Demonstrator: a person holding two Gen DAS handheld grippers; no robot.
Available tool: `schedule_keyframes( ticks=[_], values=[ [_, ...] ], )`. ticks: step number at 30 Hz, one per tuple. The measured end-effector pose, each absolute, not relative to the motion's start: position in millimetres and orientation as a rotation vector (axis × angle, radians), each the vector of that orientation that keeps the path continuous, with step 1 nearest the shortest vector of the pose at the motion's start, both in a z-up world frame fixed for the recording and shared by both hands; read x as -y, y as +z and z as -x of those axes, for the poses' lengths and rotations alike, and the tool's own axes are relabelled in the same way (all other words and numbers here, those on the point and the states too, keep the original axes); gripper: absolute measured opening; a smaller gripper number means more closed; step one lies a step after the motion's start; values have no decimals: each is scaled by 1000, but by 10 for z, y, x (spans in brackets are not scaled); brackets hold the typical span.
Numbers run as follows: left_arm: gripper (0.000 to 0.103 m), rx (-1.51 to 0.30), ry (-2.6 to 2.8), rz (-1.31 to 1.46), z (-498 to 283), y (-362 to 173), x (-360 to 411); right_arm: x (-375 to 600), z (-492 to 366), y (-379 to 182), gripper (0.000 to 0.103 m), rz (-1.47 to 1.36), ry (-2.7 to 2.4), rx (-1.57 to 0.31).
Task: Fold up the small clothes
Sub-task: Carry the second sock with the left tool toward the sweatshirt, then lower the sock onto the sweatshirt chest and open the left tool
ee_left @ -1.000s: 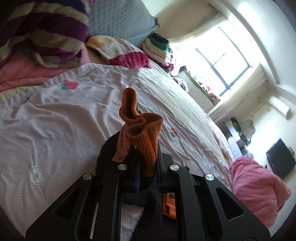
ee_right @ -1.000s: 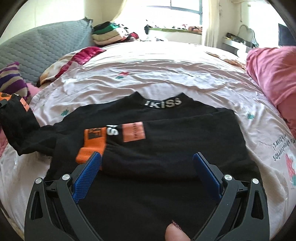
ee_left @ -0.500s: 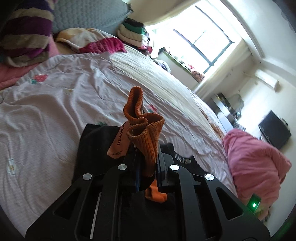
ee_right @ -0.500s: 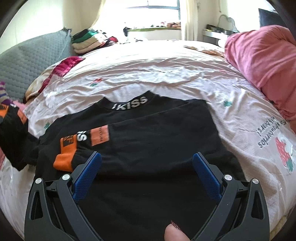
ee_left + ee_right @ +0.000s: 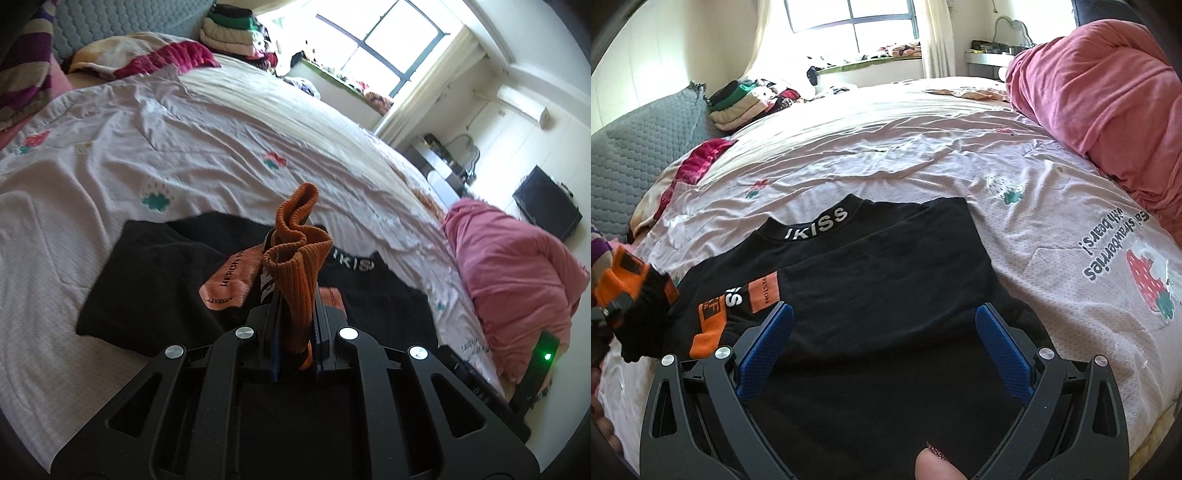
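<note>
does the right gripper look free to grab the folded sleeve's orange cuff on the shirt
Probably yes. The right gripper is open and empty above the black shirt, and the orange cuff lies uncovered just beside its left finger. The left gripper, clamped on the other cuff, is off to the side.

Your black top [image 5: 879, 295] lies spread flat on the bed, collar toward the window, with white "IKISS" lettering [image 5: 817, 228] across the neckband. One sleeve is already folded across the chest — its orange ribbed cuff [image 5: 708, 334] sits near the garment's left edge, with an orange patch [image 5: 764, 297] and white letters just beside it on the sleeve. The other sleeve is lifted off the bed: its orange cuff [image 5: 295, 273] stands upright and crumpled, pinched at its base, and an orange label reading "HERON" [image 5: 231, 282] hangs beside it. The body of the top below the collar looks smooth — few wrinkles show.
</note>
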State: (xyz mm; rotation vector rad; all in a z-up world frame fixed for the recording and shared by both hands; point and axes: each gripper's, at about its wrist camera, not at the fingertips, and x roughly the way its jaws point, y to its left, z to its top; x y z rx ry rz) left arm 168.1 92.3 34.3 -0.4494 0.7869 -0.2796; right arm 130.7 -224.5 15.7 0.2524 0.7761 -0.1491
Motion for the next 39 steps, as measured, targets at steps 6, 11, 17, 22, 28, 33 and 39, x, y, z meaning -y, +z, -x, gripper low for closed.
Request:
schedule_keyframes(
  ticks=[6, 11, 17, 22, 28, 33, 39],
  values=[
    [7, -831, -300, 399, -1701, 227, -726, 2320, -1297, 143, 98, -274, -162, -776],
    [9, -854, -326, 376, -1707, 185, -616, 2360, -1292, 129, 98, -286, -171, -778],
    [13, -887, -367, 356, -1708, 151, -509, 2361, -1306, 109, 98, -291, -177, -778],
    [18, -890, -382, 355, -1695, 165, -489, 2337, -1311, 80, 98, -295, -160, -783],
    [42, -859, -367, 369, -1671, 299, -610, 2196, -1348, 10, 98, -278, -111, -816],
    [63, -841, -313, 380, -1684, 368, -787, 1886, -1394, -22, 98, -242, -22, -842],
    [83, -868, -224, 373, -1733, 361, -995, 1355, -1538, -86, 98, -179, 127, -887]
  ],
)
